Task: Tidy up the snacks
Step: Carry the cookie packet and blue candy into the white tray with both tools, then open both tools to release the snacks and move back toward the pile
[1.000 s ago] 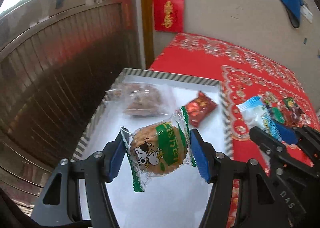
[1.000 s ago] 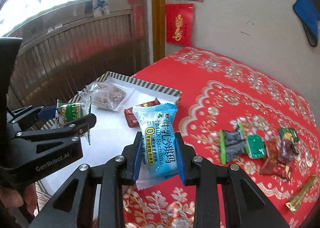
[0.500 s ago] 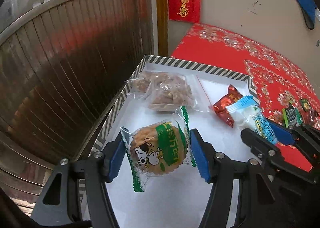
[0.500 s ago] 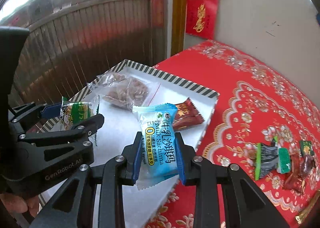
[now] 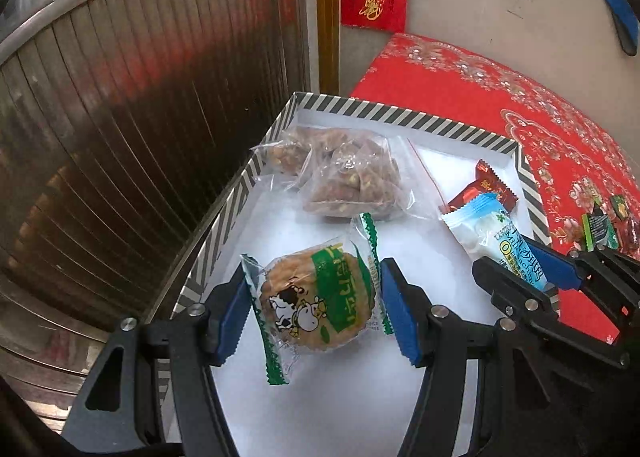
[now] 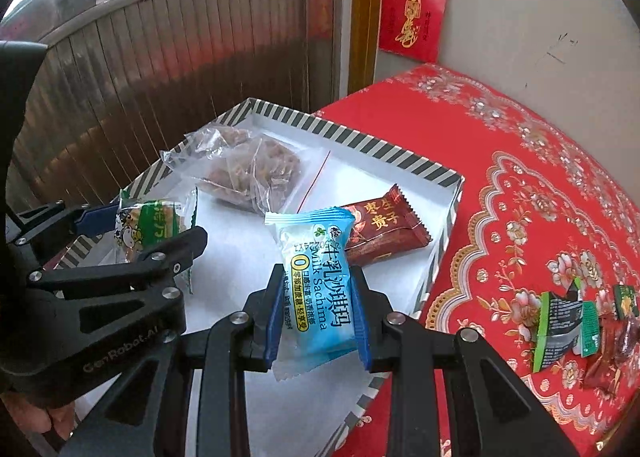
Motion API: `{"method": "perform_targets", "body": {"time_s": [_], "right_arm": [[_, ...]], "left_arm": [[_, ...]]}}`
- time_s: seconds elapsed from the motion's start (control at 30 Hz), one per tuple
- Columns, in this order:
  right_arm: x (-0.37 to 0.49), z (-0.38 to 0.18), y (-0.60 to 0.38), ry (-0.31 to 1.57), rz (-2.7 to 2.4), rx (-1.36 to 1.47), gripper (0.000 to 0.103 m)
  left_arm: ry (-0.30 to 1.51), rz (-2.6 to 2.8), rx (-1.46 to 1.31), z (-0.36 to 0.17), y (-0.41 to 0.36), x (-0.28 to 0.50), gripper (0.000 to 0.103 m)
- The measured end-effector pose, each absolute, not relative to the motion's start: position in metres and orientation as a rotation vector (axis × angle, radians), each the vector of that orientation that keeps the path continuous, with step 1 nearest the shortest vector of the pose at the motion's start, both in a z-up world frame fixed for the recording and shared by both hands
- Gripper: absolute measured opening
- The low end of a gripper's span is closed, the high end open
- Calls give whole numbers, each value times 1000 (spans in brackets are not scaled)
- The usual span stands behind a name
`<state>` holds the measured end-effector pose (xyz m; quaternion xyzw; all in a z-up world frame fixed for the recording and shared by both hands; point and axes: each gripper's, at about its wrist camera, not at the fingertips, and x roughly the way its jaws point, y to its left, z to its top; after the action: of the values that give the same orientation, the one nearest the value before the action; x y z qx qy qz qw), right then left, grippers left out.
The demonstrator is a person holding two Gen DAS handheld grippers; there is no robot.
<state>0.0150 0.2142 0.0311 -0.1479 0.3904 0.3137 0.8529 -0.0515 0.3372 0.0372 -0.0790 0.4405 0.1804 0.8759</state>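
Where the red cloth with its gold and white floral pattern (image 6: 520, 185) covers the worktop, a shallow white tray with a black-and-white striped rim (image 5: 404, 113) sits at the left edge, close against a brown ribbed shutter (image 5: 140, 117). Behind, a pale plaster wall carries a red paper hanging with gold lettering (image 6: 412, 13), next to a yellowish wooden door post (image 5: 326, 9).

Over the tray, the left tool (image 5: 314, 307) is clamped on a round biscuit in a clear wrapper with green edges and a cartoon cow (image 5: 316, 303), held between its blue pads. Just to the right, the right tool (image 6: 318, 317) is clamped on a light blue Milk Sachima packet (image 6: 320, 289), held upright above the tray's near right part.

Lying in the tray are a clear zip bag of brown nutty pieces (image 5: 344, 173) toward the far left corner and a dark red wrapped sweet with gold characters (image 6: 380, 229) by the right rim.

Off to the right on the cloth, well apart from the tray, a small cluster of green and dark wrapped candies (image 6: 576, 321) lies loose.
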Motion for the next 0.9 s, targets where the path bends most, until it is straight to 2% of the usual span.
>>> {"method": "perform_targets", "body": {"time_s": [0.3, 0.53, 0.6, 0.73, 0.9], "right_arm": [[21, 21, 217, 860, 662, -309, 30], [25, 18, 214, 876, 668, -279, 30], [25, 19, 214, 883, 670, -271, 32], [22, 23, 209, 883, 679, -239, 44], [13, 29, 202, 870, 697, -221, 45]], "left_arm": [[954, 383, -158, 32, 339, -44, 65], [978, 408, -159, 29, 344, -44, 78], [979, 418, -156, 29, 346, -46, 81], [989, 427, -184, 30, 351, -50, 82], [961, 421, -182, 40, 347, -61, 83]]}}
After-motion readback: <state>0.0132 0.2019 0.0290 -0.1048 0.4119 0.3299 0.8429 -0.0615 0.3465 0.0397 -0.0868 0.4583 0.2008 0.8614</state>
